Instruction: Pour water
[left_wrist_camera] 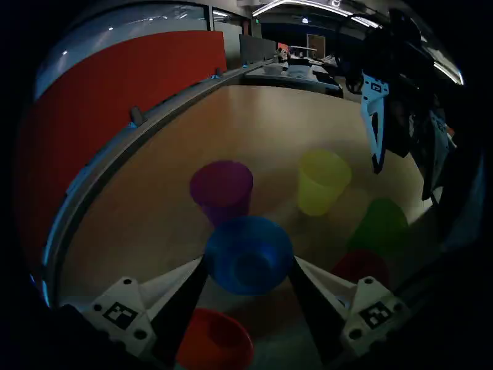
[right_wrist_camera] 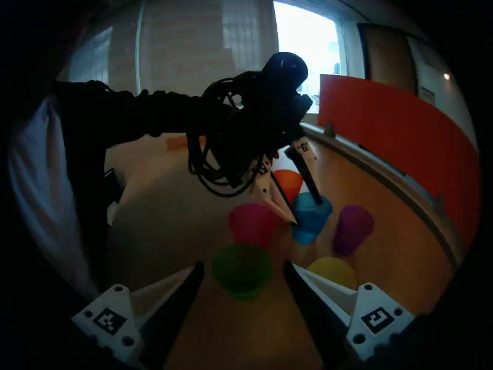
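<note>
Pinching the blue cup [left_wrist_camera: 248,243] in the left gripper [left_wrist_camera: 248,262], jaws pressed on both sides of its wall, mouth up and level. Probably held so to keep any contents in until the tilt; impossible to tell from the dim inside of any water there. Impossible also to tell whether lifted or resting on the desk [left_wrist_camera: 265,117]; in the right gripper view, low among the others, just beside the pink cup [right_wrist_camera: 252,222] and in front of the orange cup [right_wrist_camera: 288,180].

Hanging the right gripper [right_wrist_camera: 243,266] above the desk, jaws spread and pinching nothing, aimed down at the green cup [right_wrist_camera: 242,277]. Likely free and over that cup to steady it or mark it as the receiver; a guess only.

Around the blue cup, toward the desk edge with the red screen [left_wrist_camera: 123,105]: purple cup [left_wrist_camera: 222,185] just beyond, yellow cup [left_wrist_camera: 321,179] farther from that edge, green and pink toward the opposite edge, orange nearest the left gripper's camera. All upright and open, near one another yet apart, presumably to keep every target within a short swing.

Judged an early step: grasp made, no tilt, no stream. Next, calls for lifting clear of the neighbours, then tipping slowly over one chosen mouth. Risks: clipping the purple or orange cup in so tight a cluster, or squeezing the thin wall out of round.
</note>
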`<state>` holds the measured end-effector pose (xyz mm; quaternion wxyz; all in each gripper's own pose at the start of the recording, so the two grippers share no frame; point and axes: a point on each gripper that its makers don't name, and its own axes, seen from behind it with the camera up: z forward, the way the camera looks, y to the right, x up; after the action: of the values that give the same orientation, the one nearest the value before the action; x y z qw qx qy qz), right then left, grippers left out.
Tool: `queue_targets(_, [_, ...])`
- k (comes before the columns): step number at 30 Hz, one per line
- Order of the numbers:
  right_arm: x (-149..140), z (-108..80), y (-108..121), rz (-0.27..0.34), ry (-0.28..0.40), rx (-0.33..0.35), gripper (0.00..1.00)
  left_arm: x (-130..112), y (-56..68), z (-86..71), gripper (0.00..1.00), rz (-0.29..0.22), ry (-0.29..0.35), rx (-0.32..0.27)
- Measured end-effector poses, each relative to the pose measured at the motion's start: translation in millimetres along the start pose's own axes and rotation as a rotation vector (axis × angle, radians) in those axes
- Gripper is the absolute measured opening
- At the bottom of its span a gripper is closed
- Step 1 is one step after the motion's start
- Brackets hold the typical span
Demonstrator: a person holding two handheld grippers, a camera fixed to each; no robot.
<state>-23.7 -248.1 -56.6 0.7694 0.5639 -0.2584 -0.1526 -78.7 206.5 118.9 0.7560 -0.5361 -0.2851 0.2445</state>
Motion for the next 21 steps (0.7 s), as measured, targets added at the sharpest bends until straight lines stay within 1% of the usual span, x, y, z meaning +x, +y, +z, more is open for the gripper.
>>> queue_targets(9, [-9.5,4.9,-2.6,0.013,-0.006,0.005,0.99,-2.4,-0.3,3.2,0.89,-0.02,0.004,0.01])
queue_targets(17, [-17.9,6.4,-0.6,0.018,-0.014,-0.005,1.0,-2.1,-1.3,5.6,0.86,-0.023,0.034,0.017])
queue_targets(21, [-19.1,6.9,-0.6,0.024,-0.012,-0.004,0.99,-2.5,-1.9,5.8,0.86,-0.034,0.051,0.019])
